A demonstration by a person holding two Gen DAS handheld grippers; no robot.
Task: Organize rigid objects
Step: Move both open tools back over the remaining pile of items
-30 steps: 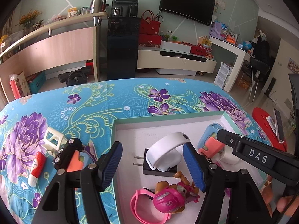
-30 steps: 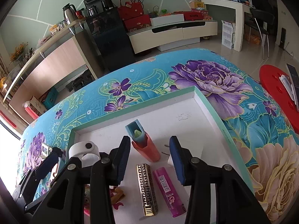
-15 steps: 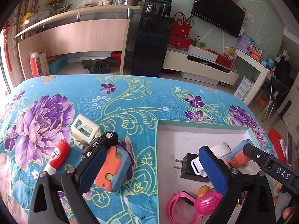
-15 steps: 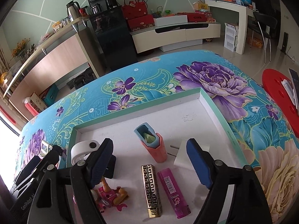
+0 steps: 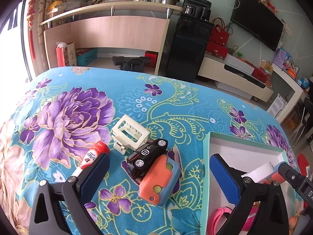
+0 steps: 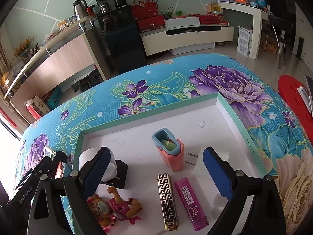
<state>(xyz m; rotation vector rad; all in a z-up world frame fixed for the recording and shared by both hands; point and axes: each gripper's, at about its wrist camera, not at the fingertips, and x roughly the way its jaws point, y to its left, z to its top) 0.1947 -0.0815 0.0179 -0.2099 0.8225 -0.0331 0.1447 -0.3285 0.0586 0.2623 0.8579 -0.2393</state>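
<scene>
Both grippers' fingers are spread wide, nothing held. Left gripper (image 5: 159,176) frames the toy car (image 5: 148,157), which leans on the orange case (image 5: 158,182) beside the tray (image 5: 205,168). Grabbing could topple it, I guess.

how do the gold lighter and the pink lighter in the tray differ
The gold lighter is metallic with a black maze-like pattern; the pink lighter is plain plastic with a barcode label. The gold one lies nearly straight toward the camera, the pink one angled slightly. Both lie flat, side by side, on the floor of the white tray.
</scene>
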